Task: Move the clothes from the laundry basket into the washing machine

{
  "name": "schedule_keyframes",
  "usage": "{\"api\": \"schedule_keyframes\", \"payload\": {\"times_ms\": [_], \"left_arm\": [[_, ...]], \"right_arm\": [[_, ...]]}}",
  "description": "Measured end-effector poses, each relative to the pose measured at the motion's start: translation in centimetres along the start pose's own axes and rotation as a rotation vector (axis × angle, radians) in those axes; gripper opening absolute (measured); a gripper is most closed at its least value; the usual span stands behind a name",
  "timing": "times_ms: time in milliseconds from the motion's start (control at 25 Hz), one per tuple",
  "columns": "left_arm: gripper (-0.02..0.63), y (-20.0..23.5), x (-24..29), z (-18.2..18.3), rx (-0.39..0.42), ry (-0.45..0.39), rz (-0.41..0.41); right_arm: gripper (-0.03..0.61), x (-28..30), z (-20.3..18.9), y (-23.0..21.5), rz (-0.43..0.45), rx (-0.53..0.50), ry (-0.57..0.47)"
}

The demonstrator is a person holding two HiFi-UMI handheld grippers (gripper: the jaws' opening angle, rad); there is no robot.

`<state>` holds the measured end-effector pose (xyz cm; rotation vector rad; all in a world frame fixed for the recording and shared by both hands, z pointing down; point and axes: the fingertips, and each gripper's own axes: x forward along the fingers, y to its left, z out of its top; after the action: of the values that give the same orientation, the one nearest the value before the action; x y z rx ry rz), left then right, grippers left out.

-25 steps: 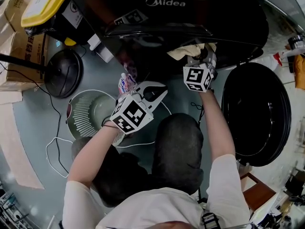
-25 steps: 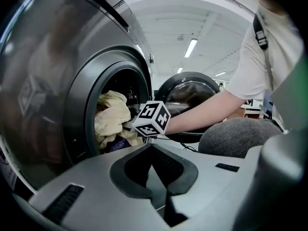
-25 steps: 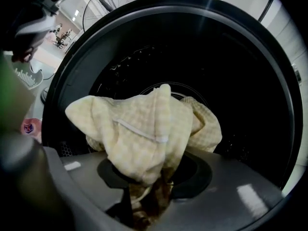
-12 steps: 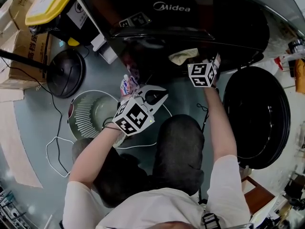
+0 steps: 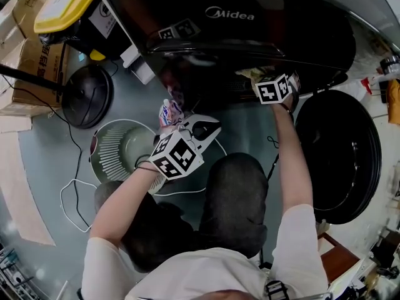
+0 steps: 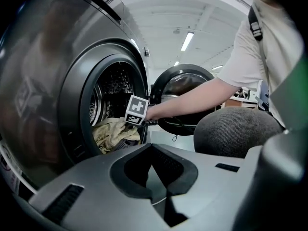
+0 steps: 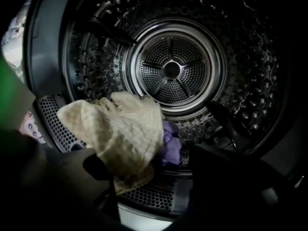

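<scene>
The washing machine's drum (image 7: 172, 70) gapes right in front of my right gripper (image 7: 154, 173). Its jaws have just been opening and now stand open. A cream cloth (image 7: 122, 129) lies loose over the drum's lip between them, nearer the left jaw, with a purple garment (image 7: 172, 143) behind it. In the head view the right gripper (image 5: 275, 86) is at the machine's mouth. My left gripper (image 5: 203, 129) hovers shut and empty beside the white laundry basket (image 5: 115, 145). The left gripper (image 6: 151, 150) looks at the cream cloth (image 6: 113, 131) in the opening.
The round machine door (image 5: 337, 149) hangs open to the right. A patterned cloth (image 5: 167, 110) lies between basket and machine. Cardboard boxes (image 5: 31, 61), a yellow-lidded bin (image 5: 59, 5), a black round stand base (image 5: 84, 95) and a white cable (image 5: 72, 199) are at the left. The person's knee (image 5: 234, 192) is below.
The right gripper has gone down and further into the machine's mouth. The cream cloth, held up at its jaws before, now lies in the drum. The left gripper has barely moved.
</scene>
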<state>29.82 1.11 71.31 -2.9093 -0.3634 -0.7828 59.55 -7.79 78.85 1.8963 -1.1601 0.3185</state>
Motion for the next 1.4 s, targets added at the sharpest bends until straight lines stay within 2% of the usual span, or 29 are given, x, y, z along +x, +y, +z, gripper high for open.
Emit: {"api": "schedule_keyframes", "payload": {"times_ms": [640, 840, 960, 1160, 1400], "left_arm": [[0.006, 0.1, 0.0, 0.2, -0.007, -0.006, -0.005], [0.006, 0.0, 0.1, -0.1, -0.004, -0.001, -0.008], [0.006, -0.1, 0.2, 0.0, -0.007, 0.001, -0.008], [0.006, -0.4, 0.3, 0.0, 0.0, 0.01, -0.013], [0.006, -0.5, 0.2, -0.1, -0.003, 0.014, -0.009]], "right_arm": [[0.453, -6.1, -2.5, 2.1, 0.043, -0.048, -0.252], [0.453, -7.0, -4.0, 3.4, 0.097, -0.095, -0.275], [0.453, -6.4, -4.9, 4.3, 0.11, -0.153, -0.261], [0.448, -4.7, -5.2, 5.0, 0.044, -0.302, -0.274], [0.433, -5.1, -3.8, 6.2, 0.035, -0.416, -0.344]]}}
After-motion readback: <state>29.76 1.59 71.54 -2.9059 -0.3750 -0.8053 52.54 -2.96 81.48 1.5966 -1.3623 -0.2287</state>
